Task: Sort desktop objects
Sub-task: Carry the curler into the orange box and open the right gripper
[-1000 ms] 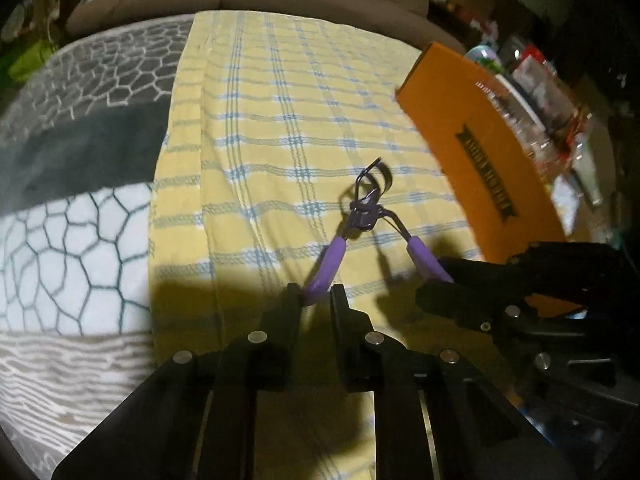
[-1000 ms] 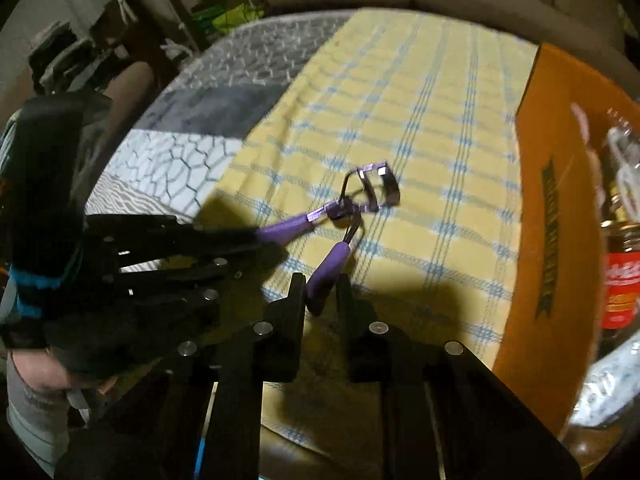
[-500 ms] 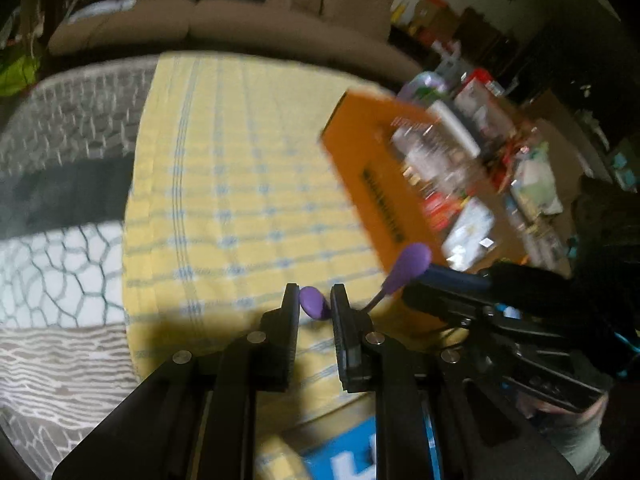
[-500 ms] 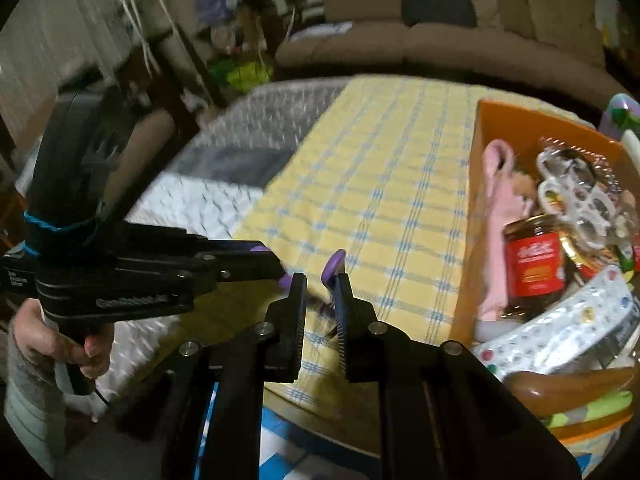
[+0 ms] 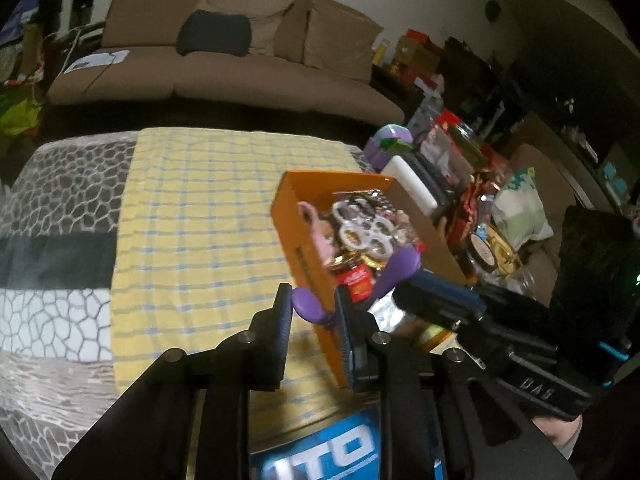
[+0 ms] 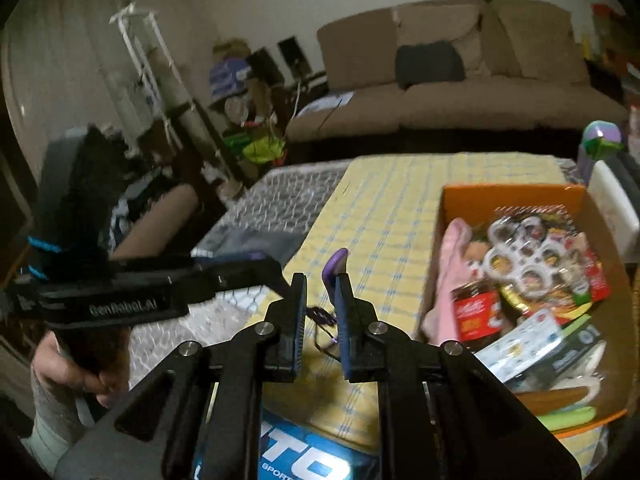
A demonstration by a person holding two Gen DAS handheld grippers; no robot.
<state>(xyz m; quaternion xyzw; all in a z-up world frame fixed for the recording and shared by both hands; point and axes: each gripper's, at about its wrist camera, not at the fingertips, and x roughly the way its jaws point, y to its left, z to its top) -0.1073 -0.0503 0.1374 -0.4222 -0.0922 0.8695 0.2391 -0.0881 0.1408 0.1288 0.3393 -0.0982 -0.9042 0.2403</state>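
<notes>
A purple-handled eyelash curler [image 5: 308, 304] hangs in the air between both grippers. My left gripper [image 5: 314, 312] is shut on one purple handle. My right gripper [image 6: 320, 300] is shut on the other handle [image 6: 335, 268], and the metal curler head [image 6: 322, 320] dangles below its fingers. In the left wrist view the right gripper [image 5: 420, 300] holds the second handle [image 5: 396, 272] just above the orange box [image 5: 304, 252]. The orange box [image 6: 444, 216] is full of several items, among them a red-labelled jar [image 6: 476, 312] and a pink cloth [image 6: 452, 264].
A yellow checked cloth [image 5: 200, 216] covers the table, on a grey patterned sheet [image 5: 60, 184]. A blue printed item [image 6: 296, 456] lies below the grippers. Clutter [image 5: 460, 160] stands right of the box. A brown sofa [image 5: 224, 72] is behind.
Both grippers have lifted the curler off the yellow cloth and carried it up and to the right, beside the orange box. The box's inside has come into view.
</notes>
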